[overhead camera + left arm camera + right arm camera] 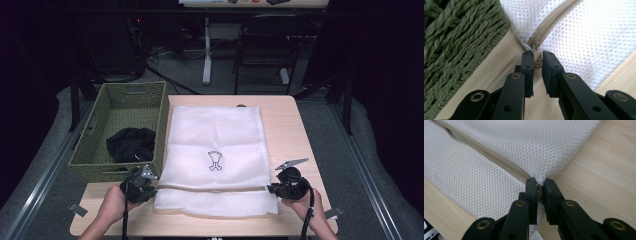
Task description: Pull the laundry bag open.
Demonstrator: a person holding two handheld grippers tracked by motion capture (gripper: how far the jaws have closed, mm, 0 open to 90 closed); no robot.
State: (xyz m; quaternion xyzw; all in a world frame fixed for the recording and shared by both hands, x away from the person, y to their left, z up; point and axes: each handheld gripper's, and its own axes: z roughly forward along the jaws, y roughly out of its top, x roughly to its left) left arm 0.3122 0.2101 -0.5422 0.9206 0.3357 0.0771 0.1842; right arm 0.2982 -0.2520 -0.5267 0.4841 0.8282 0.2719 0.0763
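Note:
A white mesh laundry bag (215, 150) lies flat on the wooden table (292, 125), with a beige zipper (210, 188) running across its near end. My left gripper (155, 185) is at the bag's left edge. In the left gripper view its jaws (538, 54) are shut on the beige zipper pull (538, 61), next to the mesh (586, 37). My right gripper (270, 189) is at the bag's right edge. In the right gripper view it (538, 183) pinches the zipper's end at the corner of the bag (499, 157).
A green woven basket (89, 150) stands just left of the bag with a black garment (131, 144) inside; its wall (461, 37) is close to my left gripper. A folding chair (265, 40) and a table leg (206, 55) stand beyond the far edge.

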